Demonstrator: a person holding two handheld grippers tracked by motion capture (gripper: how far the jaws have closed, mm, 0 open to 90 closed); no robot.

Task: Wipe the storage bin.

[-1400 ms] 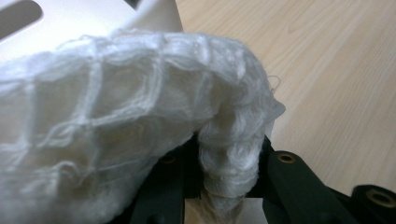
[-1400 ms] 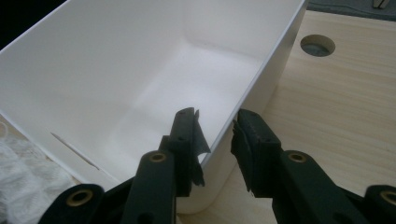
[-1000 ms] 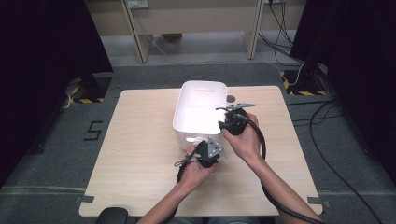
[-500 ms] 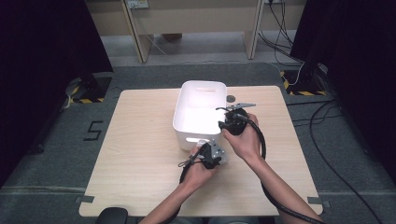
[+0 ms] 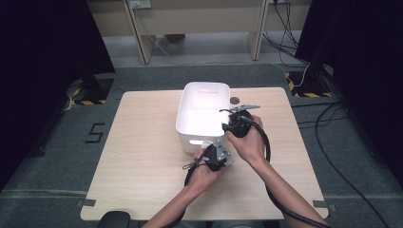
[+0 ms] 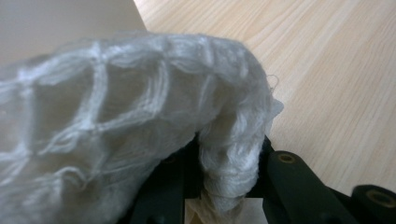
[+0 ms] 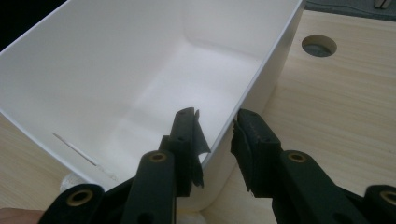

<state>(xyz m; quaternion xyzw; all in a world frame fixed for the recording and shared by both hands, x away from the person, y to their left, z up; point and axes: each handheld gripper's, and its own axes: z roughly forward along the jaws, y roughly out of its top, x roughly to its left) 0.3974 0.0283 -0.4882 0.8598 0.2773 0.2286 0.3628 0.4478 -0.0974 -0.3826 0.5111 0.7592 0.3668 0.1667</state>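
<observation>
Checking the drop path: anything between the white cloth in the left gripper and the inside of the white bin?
Only the bin's near wall. The left gripper holds the cloth outside it, so it must lift over the rim. The bin looks empty.

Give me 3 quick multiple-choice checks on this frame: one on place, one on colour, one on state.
1. Where does the right gripper sit?
A. Astride the bin's wall
B. Flat on the floor
C. Inside a drawer

2. What colour is the bin?
A. Red
B. White
C. Green

3. What is the left gripper doing?
A. Hanging open over bare table
B. Clamping a metal spoon
C. Shut on a white cloth

Answers:
1. A, since the right gripper view shows one jaw inside the wall and one outside.
2. B, as the high view shows a white tub on the wooden table.
3. C, because the left gripper view shows fabric pinched between the jaws.
</observation>
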